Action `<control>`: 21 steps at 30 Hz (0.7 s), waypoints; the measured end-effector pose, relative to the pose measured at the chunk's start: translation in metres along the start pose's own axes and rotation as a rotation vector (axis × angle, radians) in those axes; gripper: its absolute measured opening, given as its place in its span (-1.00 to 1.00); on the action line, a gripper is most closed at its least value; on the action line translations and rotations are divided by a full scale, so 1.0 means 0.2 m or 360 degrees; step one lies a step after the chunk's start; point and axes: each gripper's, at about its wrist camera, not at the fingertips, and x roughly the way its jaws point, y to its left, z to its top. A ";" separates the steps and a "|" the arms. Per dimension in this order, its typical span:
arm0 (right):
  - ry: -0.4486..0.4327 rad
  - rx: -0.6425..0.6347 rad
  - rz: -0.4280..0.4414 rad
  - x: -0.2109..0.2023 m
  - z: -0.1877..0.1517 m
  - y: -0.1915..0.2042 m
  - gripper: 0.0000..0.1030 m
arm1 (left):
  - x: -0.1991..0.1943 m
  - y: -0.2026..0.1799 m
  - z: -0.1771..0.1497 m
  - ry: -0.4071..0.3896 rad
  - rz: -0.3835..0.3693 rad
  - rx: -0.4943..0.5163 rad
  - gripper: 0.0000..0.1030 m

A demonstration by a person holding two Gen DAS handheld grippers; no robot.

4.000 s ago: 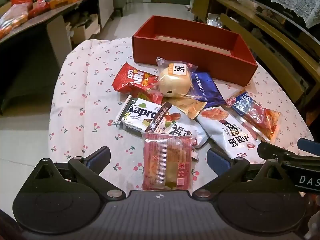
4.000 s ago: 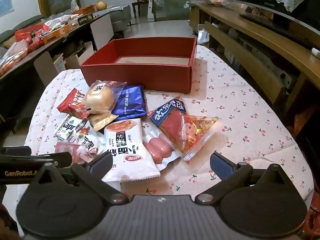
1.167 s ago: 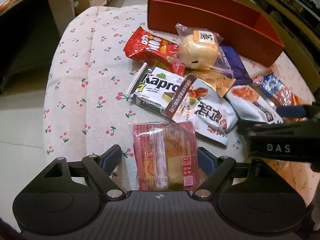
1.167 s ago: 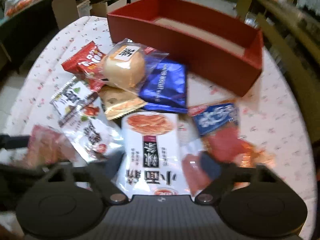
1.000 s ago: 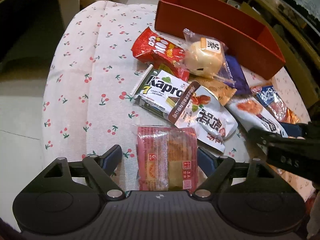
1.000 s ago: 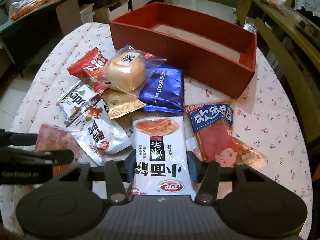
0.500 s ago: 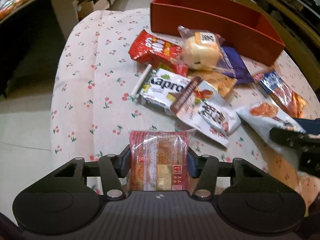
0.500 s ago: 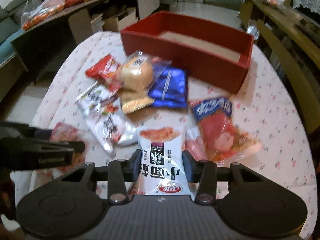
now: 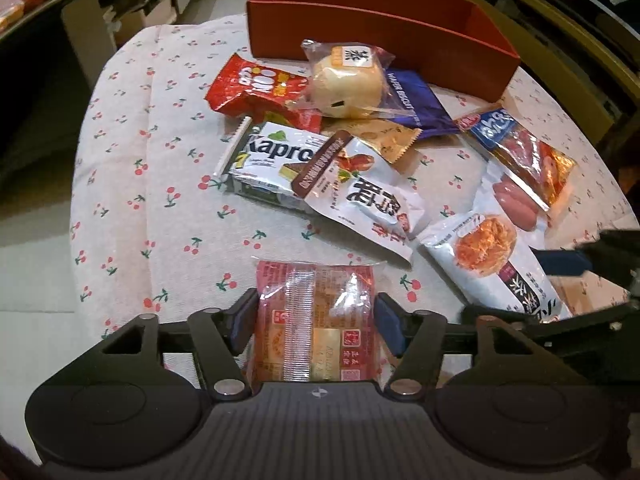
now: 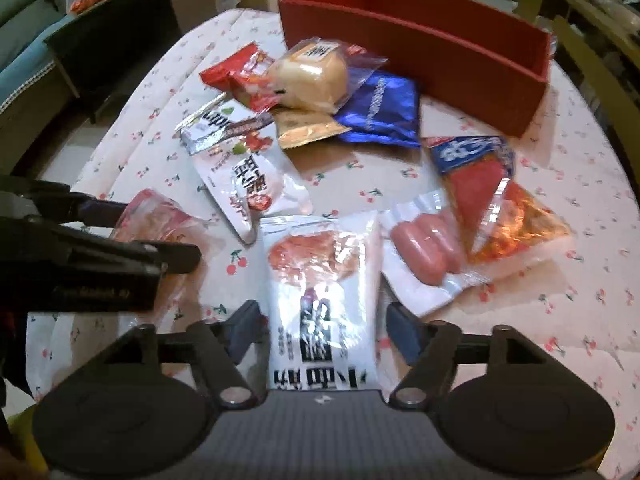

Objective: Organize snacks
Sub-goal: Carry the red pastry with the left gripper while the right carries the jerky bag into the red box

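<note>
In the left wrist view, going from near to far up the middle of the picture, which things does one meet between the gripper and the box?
pink transparent packet between the fingers of the left gripper → white pouch with a brown band → gold sachet → wrapped bun → red box

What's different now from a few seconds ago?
Each gripper closed on a packet and dragged it nearer: left gripper the pink pastry packet, right gripper the white noodle packet. Both jaws have just been opening, packets between them. Red box and other snacks stayed.
</note>
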 end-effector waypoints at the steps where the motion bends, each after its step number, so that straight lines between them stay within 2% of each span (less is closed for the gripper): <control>1: -0.0007 -0.0023 -0.0019 0.01 0.00 0.02 0.69 | 0.00 0.00 0.00 -0.0005 0.0010 0.0007 0.43; 2: -0.0004 -0.0047 -0.0049 0.02 0.01 0.04 0.67 | 0.01 0.00 0.00 -0.0002 0.0017 0.0020 0.44; 4: -0.0001 -0.0068 -0.0061 0.00 0.00 0.06 0.34 | 0.01 0.00 0.00 0.0003 0.0015 0.0043 0.43; 5: 0.0003 -0.0066 -0.0053 -0.01 0.00 0.07 0.25 | 0.01 -0.01 0.00 0.0009 0.0018 0.0057 0.42; 7: 0.0028 -0.0020 -0.0038 -0.03 -0.01 0.06 0.13 | 0.00 -0.01 -0.01 0.0008 0.0041 0.0074 0.25; 12: 0.0008 0.0107 -0.0042 -0.09 -0.05 0.01 0.07 | -0.03 0.01 -0.02 0.0011 0.0025 0.0040 0.18; 21: -0.0193 0.0219 -0.0010 -0.25 0.02 -0.04 0.06 | -0.15 -0.03 0.07 -0.0095 -0.0090 -0.0015 0.18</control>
